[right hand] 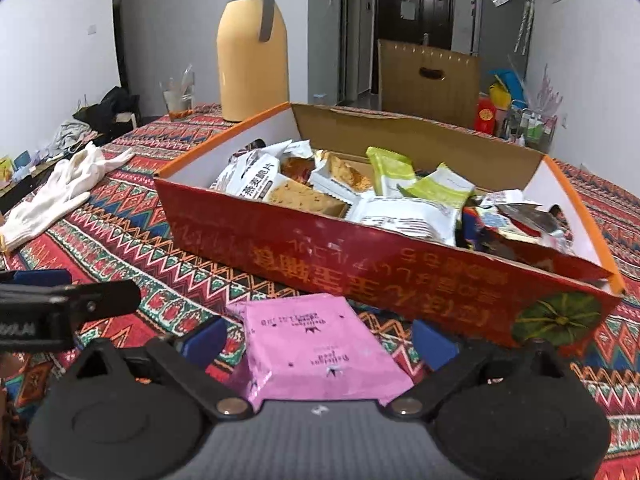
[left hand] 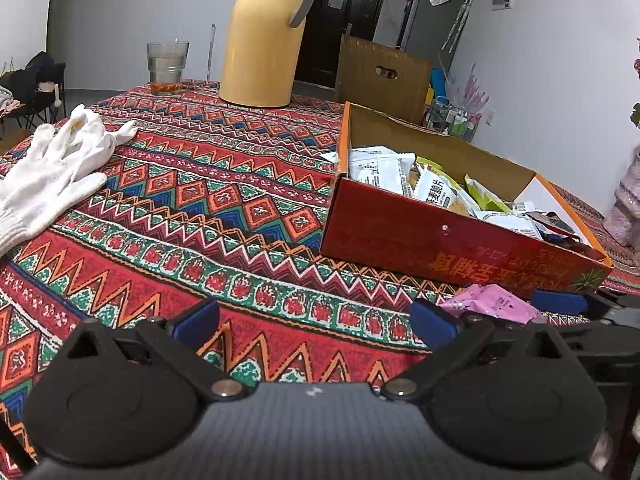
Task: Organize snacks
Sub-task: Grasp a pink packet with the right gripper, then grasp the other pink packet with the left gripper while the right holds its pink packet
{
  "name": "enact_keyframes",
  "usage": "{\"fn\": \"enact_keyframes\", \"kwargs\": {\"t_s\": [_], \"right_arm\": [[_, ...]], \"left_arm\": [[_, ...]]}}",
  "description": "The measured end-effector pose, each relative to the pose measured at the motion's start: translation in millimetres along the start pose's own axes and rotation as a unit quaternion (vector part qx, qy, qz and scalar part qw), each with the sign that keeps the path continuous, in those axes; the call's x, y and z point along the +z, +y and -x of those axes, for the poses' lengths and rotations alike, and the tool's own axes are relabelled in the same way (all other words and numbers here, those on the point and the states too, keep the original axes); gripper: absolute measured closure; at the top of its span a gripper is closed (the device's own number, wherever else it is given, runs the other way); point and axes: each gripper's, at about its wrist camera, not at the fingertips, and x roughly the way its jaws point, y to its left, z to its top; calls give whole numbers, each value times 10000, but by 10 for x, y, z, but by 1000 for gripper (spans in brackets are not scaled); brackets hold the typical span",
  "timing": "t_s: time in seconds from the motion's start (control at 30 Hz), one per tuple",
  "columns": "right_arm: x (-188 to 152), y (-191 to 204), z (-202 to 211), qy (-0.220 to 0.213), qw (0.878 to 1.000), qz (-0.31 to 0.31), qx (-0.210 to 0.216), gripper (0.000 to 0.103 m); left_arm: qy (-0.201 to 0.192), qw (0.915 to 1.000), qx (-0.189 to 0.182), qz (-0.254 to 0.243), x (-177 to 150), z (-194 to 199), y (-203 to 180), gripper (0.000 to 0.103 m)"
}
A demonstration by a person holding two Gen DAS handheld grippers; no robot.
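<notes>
A red cardboard box [right hand: 360,256] with orange rims stands on the patterned tablecloth and holds several wrapped snack packets [right hand: 400,212]. It also shows in the left wrist view [left hand: 440,240]. A pink snack packet [right hand: 316,344] lies flat on the cloth just in front of the box. My right gripper [right hand: 316,340] is open with its blue pads on either side of the packet, not closed on it. My left gripper [left hand: 314,320] is open and empty over bare cloth, left of the pink packet [left hand: 492,302].
A yellow thermos jug [left hand: 264,40] and a glass of water [left hand: 167,66] stand at the table's far side. White work gloves [left hand: 52,168] lie on the left. A brown cardboard box [right hand: 428,76] stands behind the table.
</notes>
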Motion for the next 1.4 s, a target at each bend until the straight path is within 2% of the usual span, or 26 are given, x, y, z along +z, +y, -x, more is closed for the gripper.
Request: {"fn": "enact_keyframes", "kwargs": {"t_s": [0.1, 0.3, 0.5, 0.73, 0.93, 1.27, 1.4], "right_arm": [[31, -29, -59, 104, 9998, -85, 160, 29], [33, -7, -53, 174, 9993, -44, 319, 42], [3, -2, 32, 27, 9994, -120, 315, 42], [-93, -68, 434, -613, 9971, -366, 266, 43], [-290, -198, 862, -1146, 9917, -576, -37, 43], [-656, -705, 1197, -1474, 9805, -1214, -475, 43], [-768, -852, 1270, -1581, 9764, -1325, -641, 43]], "left_arm": [[35, 10000, -19, 22, -2, -8, 5, 0], [55, 10000, -41, 40, 1, -24, 7, 0], [58, 10000, -41, 43, 0, -22, 8, 0], [73, 10000, 13, -18, -5, -24, -17, 0], [154, 9996, -54, -225, 14, 36, -140, 0], [363, 9960, -316, -753, -15, 140, -740, 0], [615, 9925, -391, -977, -83, 106, -1030, 0]]}}
